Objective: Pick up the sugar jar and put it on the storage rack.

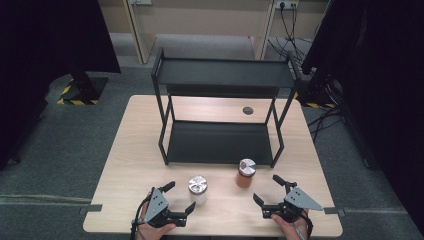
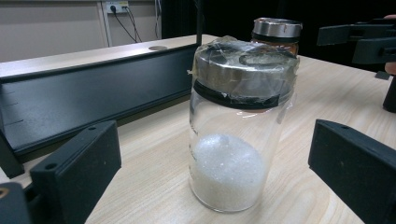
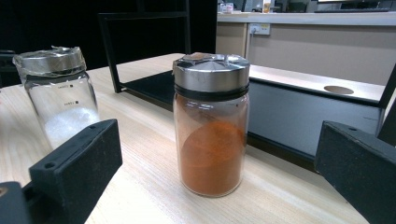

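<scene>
In the high view the left gripper [image 1: 179, 196] sits at the lower left of the table [image 1: 125, 165], jaws spread wide and holding nothing. Just right of it stands the white jar [image 1: 198, 190], upright, its lid wrapped in clear film; in the left gripper view it stands ahead of the open jaws, untouched. Farther right the orange jar [image 1: 245, 173] stands upright, just before the black rack [image 1: 220, 142]. At the lower right, the right gripper [image 1: 267, 190] is also wide open and empty.

Two glass jars [image 1: 198, 189] [image 1: 245, 173], one black two-tier shelf [image 1: 222, 75], one wooden table [image 1: 135, 150], two tongs [image 1: 177, 197] [image 1: 266, 190].
</scene>
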Action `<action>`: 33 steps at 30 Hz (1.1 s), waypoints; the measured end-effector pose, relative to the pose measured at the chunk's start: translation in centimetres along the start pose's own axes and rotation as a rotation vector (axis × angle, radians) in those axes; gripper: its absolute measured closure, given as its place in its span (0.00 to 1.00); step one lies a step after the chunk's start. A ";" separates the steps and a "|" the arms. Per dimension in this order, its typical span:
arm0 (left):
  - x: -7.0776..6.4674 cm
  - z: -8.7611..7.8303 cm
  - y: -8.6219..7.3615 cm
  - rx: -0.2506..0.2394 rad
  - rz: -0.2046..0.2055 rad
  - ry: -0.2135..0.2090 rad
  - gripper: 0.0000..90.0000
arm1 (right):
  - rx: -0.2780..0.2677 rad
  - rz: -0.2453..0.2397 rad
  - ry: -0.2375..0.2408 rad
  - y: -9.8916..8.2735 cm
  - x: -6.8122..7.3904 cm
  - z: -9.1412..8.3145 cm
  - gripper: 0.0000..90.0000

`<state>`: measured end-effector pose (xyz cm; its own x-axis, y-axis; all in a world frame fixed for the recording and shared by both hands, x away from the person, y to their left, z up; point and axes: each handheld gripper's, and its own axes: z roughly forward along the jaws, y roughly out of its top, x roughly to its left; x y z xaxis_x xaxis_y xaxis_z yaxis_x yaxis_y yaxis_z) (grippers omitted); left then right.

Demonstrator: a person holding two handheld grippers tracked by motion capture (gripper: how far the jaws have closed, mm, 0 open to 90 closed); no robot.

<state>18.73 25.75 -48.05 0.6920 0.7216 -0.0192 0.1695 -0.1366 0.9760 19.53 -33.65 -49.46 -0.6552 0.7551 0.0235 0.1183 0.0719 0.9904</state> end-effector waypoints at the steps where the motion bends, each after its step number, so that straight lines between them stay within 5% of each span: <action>1: 0.0 0.0 0.0 0.001 0.000 0.000 0.02 | 0.000 0.000 0.000 0.0 0.0 0.0 0.01; 33: -0.2 -0.2 -0.1 -0.004 0.008 0.000 0.02 | -0.015 0.010 0.016 -0.2 0.0 0.0 0.01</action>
<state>18.51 25.75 -48.07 0.6930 0.7208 -0.0118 0.1616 -0.1395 0.9769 19.50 -33.61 -49.63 -0.6656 0.7454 0.0354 0.1137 0.0545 0.9920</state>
